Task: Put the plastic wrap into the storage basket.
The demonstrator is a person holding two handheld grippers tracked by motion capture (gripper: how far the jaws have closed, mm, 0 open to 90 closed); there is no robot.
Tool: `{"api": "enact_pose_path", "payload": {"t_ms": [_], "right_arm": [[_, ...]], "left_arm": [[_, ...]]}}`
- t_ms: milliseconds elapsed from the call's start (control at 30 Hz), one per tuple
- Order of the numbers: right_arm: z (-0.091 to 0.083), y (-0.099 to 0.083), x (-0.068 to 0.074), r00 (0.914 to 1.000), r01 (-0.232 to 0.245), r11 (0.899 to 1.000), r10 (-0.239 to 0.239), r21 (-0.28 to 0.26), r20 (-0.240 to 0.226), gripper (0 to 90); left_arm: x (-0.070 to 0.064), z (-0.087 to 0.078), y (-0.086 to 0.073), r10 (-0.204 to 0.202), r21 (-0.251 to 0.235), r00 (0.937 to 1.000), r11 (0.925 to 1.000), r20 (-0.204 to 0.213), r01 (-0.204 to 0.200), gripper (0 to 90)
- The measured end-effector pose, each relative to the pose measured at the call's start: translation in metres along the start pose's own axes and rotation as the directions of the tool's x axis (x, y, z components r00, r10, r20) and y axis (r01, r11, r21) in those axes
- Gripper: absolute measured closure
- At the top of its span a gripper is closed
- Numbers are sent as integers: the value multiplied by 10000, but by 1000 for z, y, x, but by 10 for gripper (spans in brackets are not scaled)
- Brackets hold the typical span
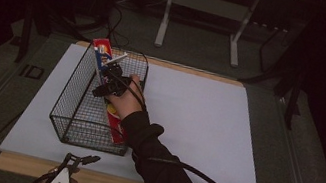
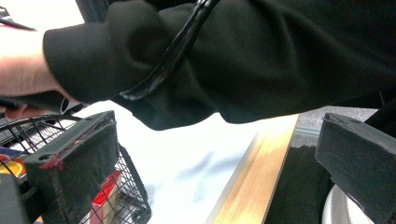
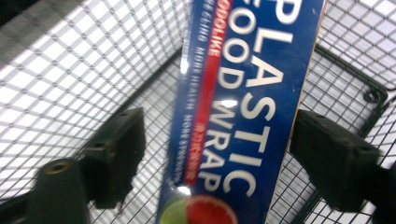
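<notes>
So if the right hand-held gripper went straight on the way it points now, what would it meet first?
Most likely the plastic wrap box, which stands between the open jaws of the right hand-held gripper, with gaps on both sides. Behind the box is the mesh of the wire basket. Depth is hard to judge here.

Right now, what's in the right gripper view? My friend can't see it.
A blue box reading PLASTIC FOOD WRAP lies between the right gripper's two open black jaws, with a gap at the left one. Behind it is a black wire basket over a white surface.
</notes>
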State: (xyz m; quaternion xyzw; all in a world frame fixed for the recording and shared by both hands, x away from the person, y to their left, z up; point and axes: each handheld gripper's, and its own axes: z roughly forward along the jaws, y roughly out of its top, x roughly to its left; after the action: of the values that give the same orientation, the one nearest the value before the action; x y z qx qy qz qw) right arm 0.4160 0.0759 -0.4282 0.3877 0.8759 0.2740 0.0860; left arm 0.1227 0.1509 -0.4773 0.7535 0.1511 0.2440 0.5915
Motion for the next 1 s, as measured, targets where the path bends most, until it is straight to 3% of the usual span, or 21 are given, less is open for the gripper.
{"api": "enact_pose_path", "payload": {"t_ms": [67,167,233,333,533,800,1000], "right_arm": [[-7,-1,0,9996,148,9998,-150,-103,-254,131],[-18,-3,-2,9988,482,9980,-482,-414,15,134],[-29,-8,-7,9973,677,9954,-694,-680,-231,132],[-39,-14,-15,9961,829,9926,-854,-888,-243,129],[-53,-25,-32,9966,725,9927,-759,-967,-323,128],[-74,-35,-50,9973,721,9899,-731,-1218,-40,132],[-95,-50,-65,9981,583,9842,-609,-1674,-105,155]], "left_arm": [[0,1,0,-11,24,10000,10000,4,11,1],[0,2,-1,-35,74,10000,10000,29,35,1],[0,3,-1,-13,140,10000,9999,45,13,1],[0,4,-1,-17,173,10000,9998,37,16,1],[0,6,-1,-39,230,10000,9997,42,38,1],[2,7,-3,-66,254,10000,9997,30,65,1],[2,8,-3,-52,294,10000,9996,32,51,1]]}}
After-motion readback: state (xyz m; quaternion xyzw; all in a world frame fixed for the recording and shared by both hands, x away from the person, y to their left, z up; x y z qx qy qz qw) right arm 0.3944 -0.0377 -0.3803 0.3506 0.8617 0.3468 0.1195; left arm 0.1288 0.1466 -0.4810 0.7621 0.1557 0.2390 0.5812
